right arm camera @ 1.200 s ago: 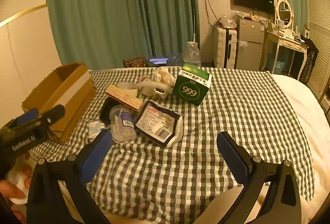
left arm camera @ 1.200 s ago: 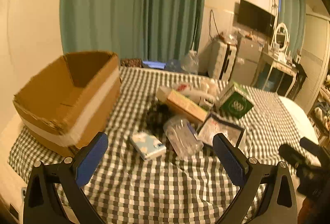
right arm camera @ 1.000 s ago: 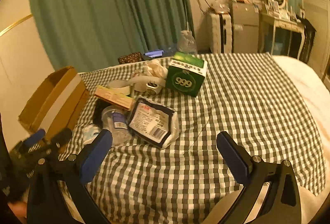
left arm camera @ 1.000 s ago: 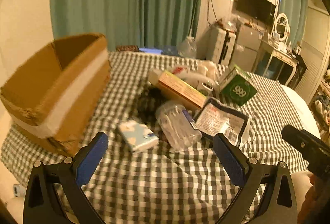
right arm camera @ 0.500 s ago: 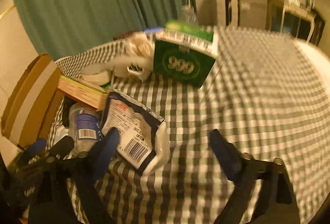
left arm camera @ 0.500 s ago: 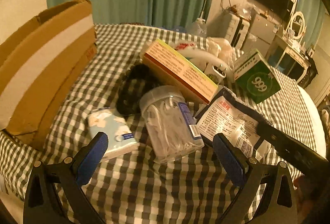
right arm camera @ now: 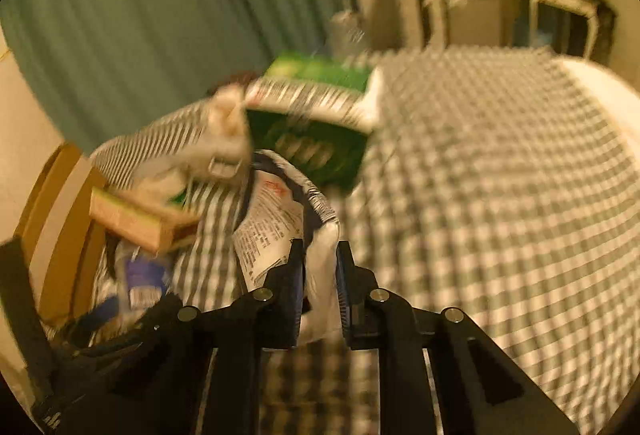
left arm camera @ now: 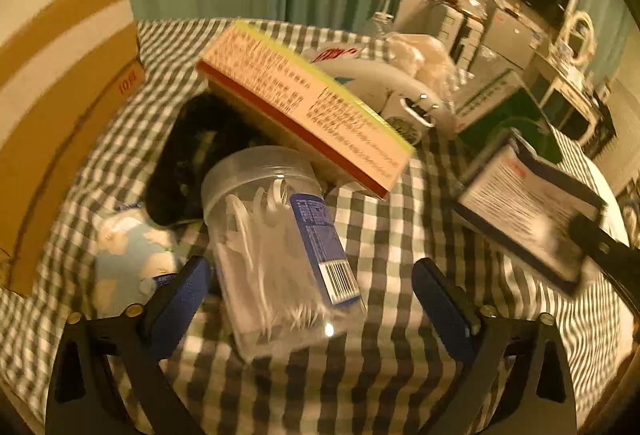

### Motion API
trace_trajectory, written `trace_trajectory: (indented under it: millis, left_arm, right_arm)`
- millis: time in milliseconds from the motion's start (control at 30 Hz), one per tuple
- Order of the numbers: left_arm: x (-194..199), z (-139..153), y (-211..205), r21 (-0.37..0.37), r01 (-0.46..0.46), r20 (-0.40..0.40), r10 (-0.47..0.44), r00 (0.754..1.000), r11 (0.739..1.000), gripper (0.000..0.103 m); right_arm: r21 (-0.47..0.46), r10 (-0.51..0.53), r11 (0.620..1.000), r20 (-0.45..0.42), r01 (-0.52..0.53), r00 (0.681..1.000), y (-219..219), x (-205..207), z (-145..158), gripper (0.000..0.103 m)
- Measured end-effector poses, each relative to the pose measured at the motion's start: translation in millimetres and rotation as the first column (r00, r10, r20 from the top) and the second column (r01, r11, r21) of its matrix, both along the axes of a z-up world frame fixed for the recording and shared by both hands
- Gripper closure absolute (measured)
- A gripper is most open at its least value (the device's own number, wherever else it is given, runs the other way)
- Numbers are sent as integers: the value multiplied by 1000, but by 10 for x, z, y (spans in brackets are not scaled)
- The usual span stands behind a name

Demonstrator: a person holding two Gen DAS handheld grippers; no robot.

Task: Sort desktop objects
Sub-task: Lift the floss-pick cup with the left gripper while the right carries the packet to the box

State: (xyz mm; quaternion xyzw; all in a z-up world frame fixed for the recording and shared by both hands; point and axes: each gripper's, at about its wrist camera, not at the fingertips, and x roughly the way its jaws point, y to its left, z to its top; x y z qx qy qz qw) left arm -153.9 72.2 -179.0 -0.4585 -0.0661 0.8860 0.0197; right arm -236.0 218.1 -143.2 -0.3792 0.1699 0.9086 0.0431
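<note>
A clear plastic jar of floss picks (left arm camera: 276,251) lies on its side on the checked cloth, between the fingers of my open left gripper (left arm camera: 312,295). A tissue pack (left arm camera: 128,255) lies beside its left finger. My right gripper (right arm camera: 320,271) is shut on the corner of a white and black pouch (right arm camera: 276,219), which is lifted off the cloth; it also shows in the left wrist view (left arm camera: 524,211). A long orange box (left arm camera: 300,103), a black item (left arm camera: 188,155) and a green box (right arm camera: 312,131) lie behind.
An open cardboard box (left arm camera: 60,87) stands at the left edge of the table. A white bag and bottle (left arm camera: 384,83) lie behind the orange box. Green curtains and furniture stand beyond. Checked cloth (right arm camera: 500,175) stretches to the right.
Both grippers moved forward and down into the pile. The left one now straddles the jar. The right one closed on the pouch and raised it.
</note>
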Motion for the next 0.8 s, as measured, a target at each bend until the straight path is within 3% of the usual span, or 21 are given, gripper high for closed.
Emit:
trace_trajectory:
  millis: [100,267,567,800]
  left_arm:
    - [-53,-46,-54,-43,-38,26,39,999,998,34]
    - [47,26,-166,-19,-6,28,7,1000,1000,36]
    - [438,410,-380,14,25,-61,-24,998,1000,40]
    - [578,850,-396,29,43,-160,-38,986,999,40]
  right_arm:
    - [-6,0,1000,-8,0,1000,5,35,14,89]
    - [41,53,998,-20,-52,998,-131,43,64,89]
    - [98,72,993,-51,-67,996,-297,241,187,89]
    - [179,95,981,-99,-76,991,-551,513,541,89]
